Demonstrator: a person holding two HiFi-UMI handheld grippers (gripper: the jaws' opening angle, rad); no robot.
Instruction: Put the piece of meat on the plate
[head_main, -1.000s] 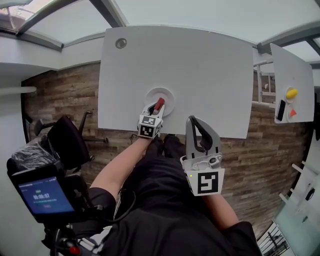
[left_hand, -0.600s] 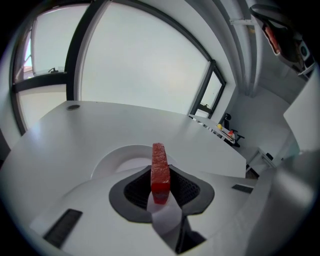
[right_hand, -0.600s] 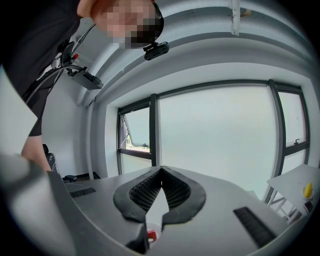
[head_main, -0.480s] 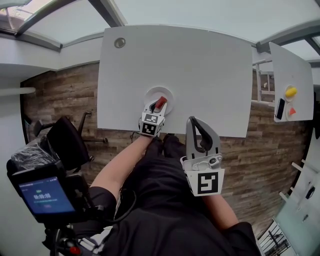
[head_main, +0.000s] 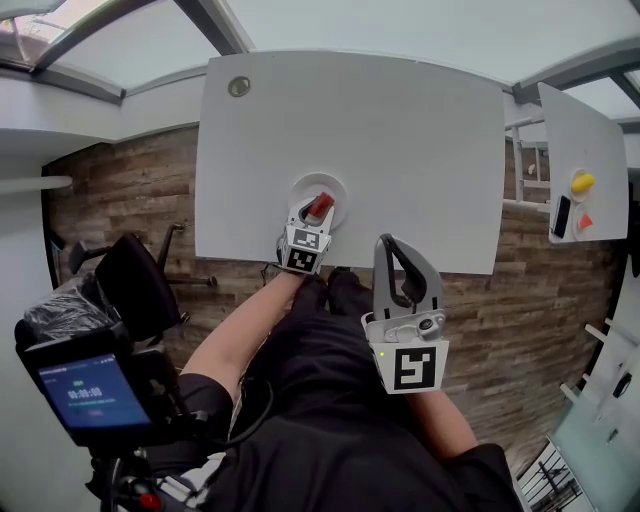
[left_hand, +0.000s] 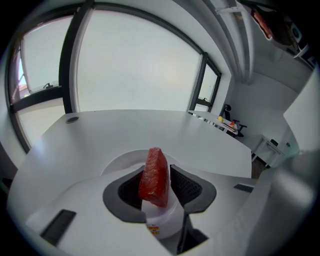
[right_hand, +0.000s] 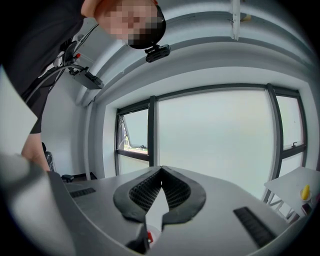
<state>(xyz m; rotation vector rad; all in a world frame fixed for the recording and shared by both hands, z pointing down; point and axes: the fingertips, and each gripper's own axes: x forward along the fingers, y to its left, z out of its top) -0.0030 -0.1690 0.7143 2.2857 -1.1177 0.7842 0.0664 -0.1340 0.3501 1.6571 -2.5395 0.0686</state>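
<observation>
Near edge of the desk (head_main: 400, 130): my left claw (left_hand: 163, 176) is opening, with the red piece of meat (left_hand: 154, 172) upright between its pads, both touching it. It sits over the white plate (left_hand: 117, 159); I can't tell whether the two touch. My right claw (right_hand: 161, 172) is closed and empty, just off the desk edge
</observation>
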